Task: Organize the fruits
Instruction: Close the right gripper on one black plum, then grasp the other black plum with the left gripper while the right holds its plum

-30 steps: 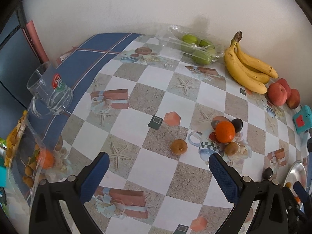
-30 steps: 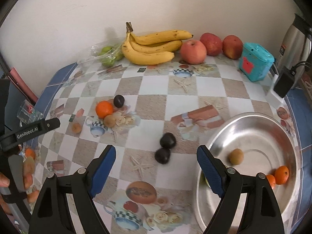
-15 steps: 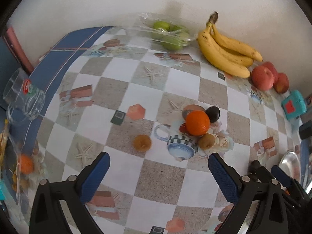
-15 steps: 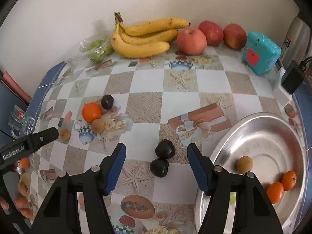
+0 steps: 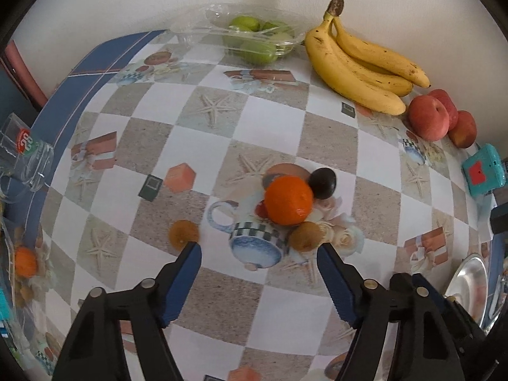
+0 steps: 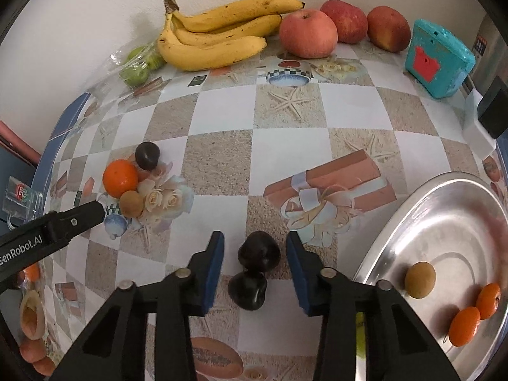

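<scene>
An orange (image 5: 288, 200), a dark plum (image 5: 323, 183) and a small brown fruit (image 5: 305, 236) sit together mid-table, with another brown fruit (image 5: 183, 233) to their left. My left gripper (image 5: 257, 250) hovers just short of that cluster. Its jaws are closing and hold nothing. In the right wrist view two dark plums (image 6: 258, 250) (image 6: 248, 289) lie touching on the cloth. My right gripper (image 6: 255, 238) straddles them with its jaws closing, and a gap still shows at each pad. The steel bowl (image 6: 397, 222) at the right holds a brown fruit (image 6: 419, 279) and two small oranges (image 6: 465, 325).
Along the wall lie bananas (image 6: 216, 38), three apples (image 6: 308, 33), bagged green fruit (image 5: 257, 38) and a teal box (image 6: 439, 58). A glass mug (image 5: 27, 158) stands at the left table edge. A bag with more fruit hangs at far left (image 5: 25, 262).
Both grippers have come lower and closer to the table, and both pairs of jaws have narrowed. The right one now has the two dark plums between its fingers; the left has shifted toward the orange.
</scene>
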Action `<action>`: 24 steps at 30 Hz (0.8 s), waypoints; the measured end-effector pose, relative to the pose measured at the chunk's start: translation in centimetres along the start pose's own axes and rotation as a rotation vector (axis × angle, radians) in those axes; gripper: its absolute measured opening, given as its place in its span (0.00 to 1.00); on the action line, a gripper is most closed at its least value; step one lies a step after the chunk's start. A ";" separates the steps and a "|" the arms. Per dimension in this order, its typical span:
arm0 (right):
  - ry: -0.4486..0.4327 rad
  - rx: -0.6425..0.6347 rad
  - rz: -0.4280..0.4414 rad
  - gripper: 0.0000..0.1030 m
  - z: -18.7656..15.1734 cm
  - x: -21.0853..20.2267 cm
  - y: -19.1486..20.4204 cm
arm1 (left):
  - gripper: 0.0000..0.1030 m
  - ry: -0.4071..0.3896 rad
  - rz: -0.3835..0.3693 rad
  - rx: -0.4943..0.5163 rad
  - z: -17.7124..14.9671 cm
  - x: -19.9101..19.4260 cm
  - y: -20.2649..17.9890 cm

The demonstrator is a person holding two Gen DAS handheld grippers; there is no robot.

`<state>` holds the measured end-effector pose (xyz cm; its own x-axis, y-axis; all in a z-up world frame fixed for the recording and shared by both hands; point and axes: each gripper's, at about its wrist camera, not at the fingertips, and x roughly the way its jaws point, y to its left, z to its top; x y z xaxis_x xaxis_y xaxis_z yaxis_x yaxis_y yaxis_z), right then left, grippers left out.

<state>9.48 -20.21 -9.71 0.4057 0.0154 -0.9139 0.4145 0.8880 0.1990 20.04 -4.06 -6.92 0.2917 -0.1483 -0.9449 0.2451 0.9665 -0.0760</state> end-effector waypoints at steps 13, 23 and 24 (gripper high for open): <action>-0.047 0.039 0.062 0.24 -0.3 -2.6 -0.5 | 0.64 0.017 -0.065 -0.016 -1.8 0.1 -1.1; -0.082 0.129 0.028 0.24 -1.7 -6.9 -3.9 | 0.54 0.046 -0.198 0.082 -3.6 -0.6 -6.3; -0.085 0.134 0.024 0.24 -1.8 -7.2 -4.1 | 0.51 0.048 -0.203 0.099 -3.8 -0.7 -6.9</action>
<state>3.37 -23.13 -4.60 0.4824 -0.0081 -0.8759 0.5061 0.8188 0.2711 14.63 -9.81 -6.98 0.1830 -0.3255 -0.9277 0.3843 0.8922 -0.2372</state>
